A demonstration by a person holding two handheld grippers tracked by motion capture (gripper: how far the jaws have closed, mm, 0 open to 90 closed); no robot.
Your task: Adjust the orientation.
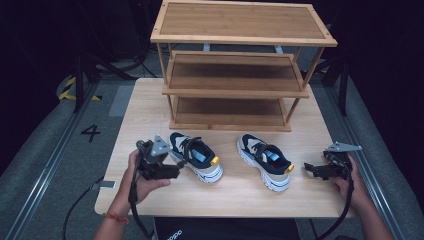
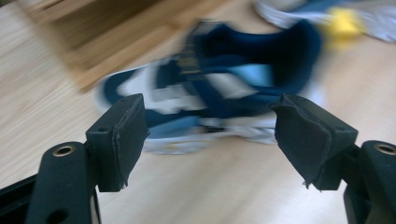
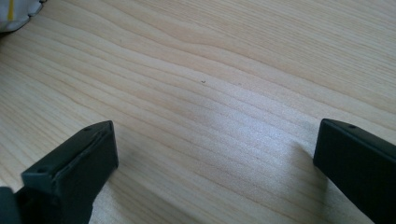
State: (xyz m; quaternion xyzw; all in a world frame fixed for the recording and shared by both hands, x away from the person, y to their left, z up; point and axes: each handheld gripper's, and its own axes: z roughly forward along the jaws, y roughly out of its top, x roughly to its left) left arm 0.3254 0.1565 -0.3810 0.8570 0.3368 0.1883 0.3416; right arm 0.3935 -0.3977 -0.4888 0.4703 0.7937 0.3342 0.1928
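Both sneakers, left (image 1: 195, 156) and right (image 1: 265, 161), unshelved on table (image 1: 235, 197); rack (image 1: 240, 65) bare; left gripper (image 1: 175, 169) and right gripper (image 1: 311, 170) agape, empty.

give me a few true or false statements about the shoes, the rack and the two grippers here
1. Two sneakers lie on the table in front of the rack. True: the left sneaker and the right sneaker lie before the wooden rack.
2. A shoe sits on the rack's middle shelf. False: all the shelves are bare.
3. The left gripper is open, with the left sneaker ahead of its fingers. True.
4. The right gripper is clamped on the right sneaker. False: it is open over bare table, beside that sneaker.
5. Each sneaker has a yellow heel tab. True.
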